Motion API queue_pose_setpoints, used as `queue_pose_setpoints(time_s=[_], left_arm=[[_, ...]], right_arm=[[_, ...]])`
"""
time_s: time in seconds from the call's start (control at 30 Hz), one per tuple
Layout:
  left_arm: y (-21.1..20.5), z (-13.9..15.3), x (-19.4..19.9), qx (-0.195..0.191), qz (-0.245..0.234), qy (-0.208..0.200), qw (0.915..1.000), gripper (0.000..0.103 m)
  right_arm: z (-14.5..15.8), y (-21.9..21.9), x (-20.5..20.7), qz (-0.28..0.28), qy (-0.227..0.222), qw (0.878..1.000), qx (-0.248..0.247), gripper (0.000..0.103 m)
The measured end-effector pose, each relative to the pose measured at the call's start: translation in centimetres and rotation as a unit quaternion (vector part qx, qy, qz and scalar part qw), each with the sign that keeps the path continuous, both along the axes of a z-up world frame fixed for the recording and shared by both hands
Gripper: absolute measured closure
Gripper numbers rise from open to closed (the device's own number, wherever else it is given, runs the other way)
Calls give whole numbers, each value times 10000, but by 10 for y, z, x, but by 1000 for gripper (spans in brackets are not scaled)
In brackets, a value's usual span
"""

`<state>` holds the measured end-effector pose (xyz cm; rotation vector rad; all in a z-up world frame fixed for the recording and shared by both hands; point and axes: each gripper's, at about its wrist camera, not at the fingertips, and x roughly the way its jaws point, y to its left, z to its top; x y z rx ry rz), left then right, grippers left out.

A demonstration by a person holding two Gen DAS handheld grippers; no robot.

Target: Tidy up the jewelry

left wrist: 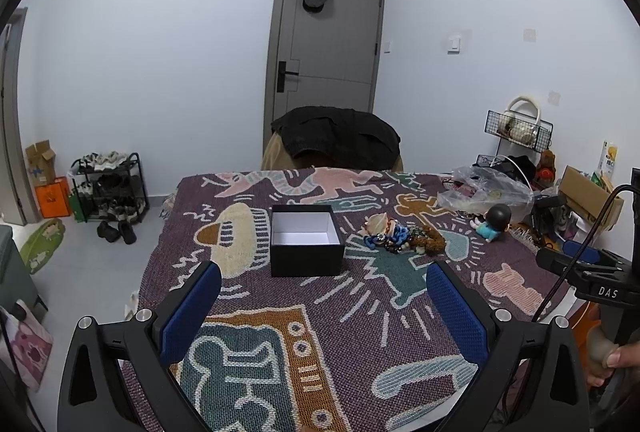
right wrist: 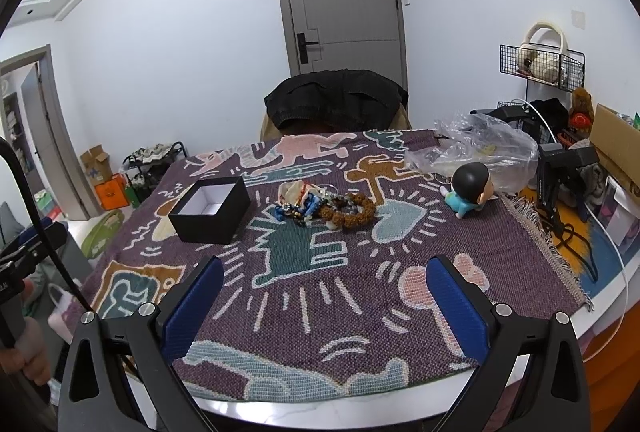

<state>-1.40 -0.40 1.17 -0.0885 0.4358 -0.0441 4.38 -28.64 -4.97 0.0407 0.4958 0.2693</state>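
Observation:
A black open box [left wrist: 306,246] with a white, empty inside stands on the patterned blanket [left wrist: 320,312]; it also shows in the right wrist view [right wrist: 210,209]. Right of it lies a pile of jewelry [left wrist: 404,238], beaded bracelets in brown, blue and pale colours, seen also in the right wrist view [right wrist: 326,207]. My left gripper [left wrist: 324,308] is open and empty, near the table's front, short of the box. My right gripper [right wrist: 324,304] is open and empty, near the front edge, short of the pile.
A small doll figure [right wrist: 470,191] lies right of the jewelry. A crumpled clear plastic bag [right wrist: 480,147] sits behind it. A chair with a black jacket [right wrist: 336,101] stands at the table's far side. Cables, boxes and a wire rack [right wrist: 540,67] crowd the right.

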Motion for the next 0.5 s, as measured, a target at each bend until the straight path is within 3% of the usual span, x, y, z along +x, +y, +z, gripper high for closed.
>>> queue_pose_setpoints(time_s=[0.5], left_arm=[[0,0,-3,-13,-3,-79,10000,1]], right_arm=[[-1,-1,0,-146,-6,9999,-73,1]])
